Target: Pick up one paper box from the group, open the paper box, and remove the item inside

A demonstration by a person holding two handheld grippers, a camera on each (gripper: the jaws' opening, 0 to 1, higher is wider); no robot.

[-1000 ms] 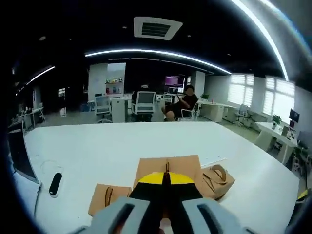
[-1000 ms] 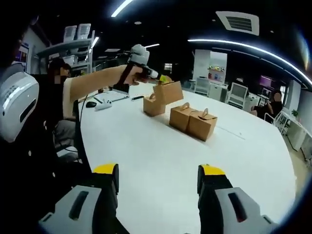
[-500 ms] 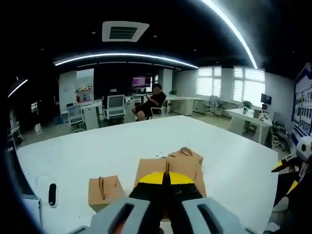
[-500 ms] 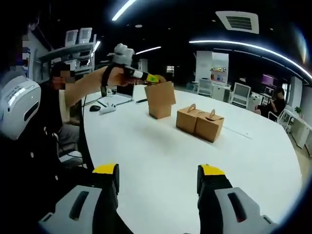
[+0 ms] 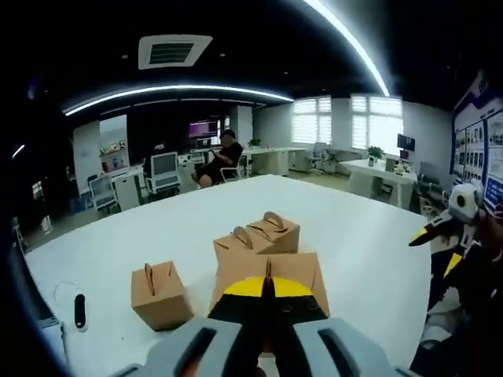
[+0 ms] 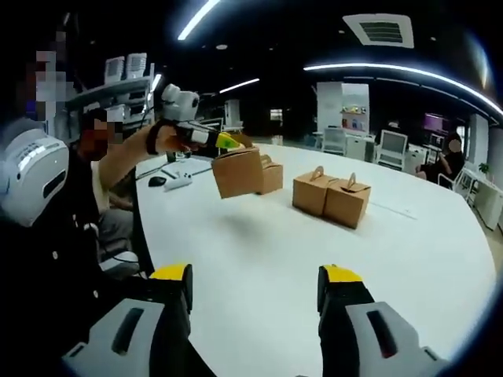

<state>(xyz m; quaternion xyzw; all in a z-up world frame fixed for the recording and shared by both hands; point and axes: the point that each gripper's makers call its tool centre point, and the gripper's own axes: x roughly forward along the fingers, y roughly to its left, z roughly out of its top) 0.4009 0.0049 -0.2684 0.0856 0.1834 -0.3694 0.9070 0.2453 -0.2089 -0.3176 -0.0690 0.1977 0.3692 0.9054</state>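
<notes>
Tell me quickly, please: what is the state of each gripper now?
Left gripper: jaws closed on a paper box, lifted off the table.
Right gripper: jaws open, holding nothing.

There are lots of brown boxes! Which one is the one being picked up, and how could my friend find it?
Look at the big white table in the office. Three brown paper boxes sit on it: a pair side by side and a single one. The picked box is the one up in the air above the table, hanging from the left gripper, whose jaws are shut on its top.
</notes>
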